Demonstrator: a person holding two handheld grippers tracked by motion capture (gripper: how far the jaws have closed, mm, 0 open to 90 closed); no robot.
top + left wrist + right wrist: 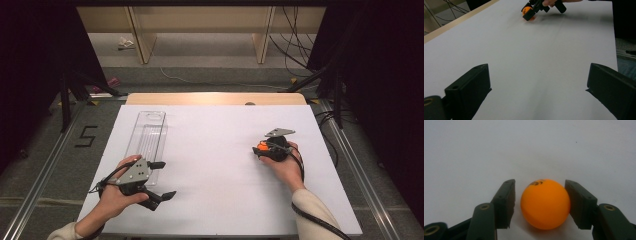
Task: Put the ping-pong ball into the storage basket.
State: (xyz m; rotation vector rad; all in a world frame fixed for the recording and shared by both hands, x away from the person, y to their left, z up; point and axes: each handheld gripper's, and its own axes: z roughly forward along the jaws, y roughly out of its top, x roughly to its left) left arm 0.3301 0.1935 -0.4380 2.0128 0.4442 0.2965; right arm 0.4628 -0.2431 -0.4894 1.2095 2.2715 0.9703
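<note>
Left gripper point(159, 180) jaws wide over white table point(220, 150), right gripper point(540, 200) jaws bracketing orange ball point(545, 203), left pad just clear, clear tray point(147, 137) empty

1. The orange ball point(261, 146) is largely covered by the right tongs point(263, 151) in the high view.
2. The dark print on the ball is too blurred to be read in the right gripper view.
3. The left tongs point(539, 87) are cut off by the lower edge in the left gripper view.
4. The clear tray point(146, 135) is partly hidden at its near end by the left tongs.

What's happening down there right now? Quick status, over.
Right gripper jaws either side of the orange ball, left pad not quite touching. Left gripper open, idle, beside the clear tray. Nothing in the way.
</note>
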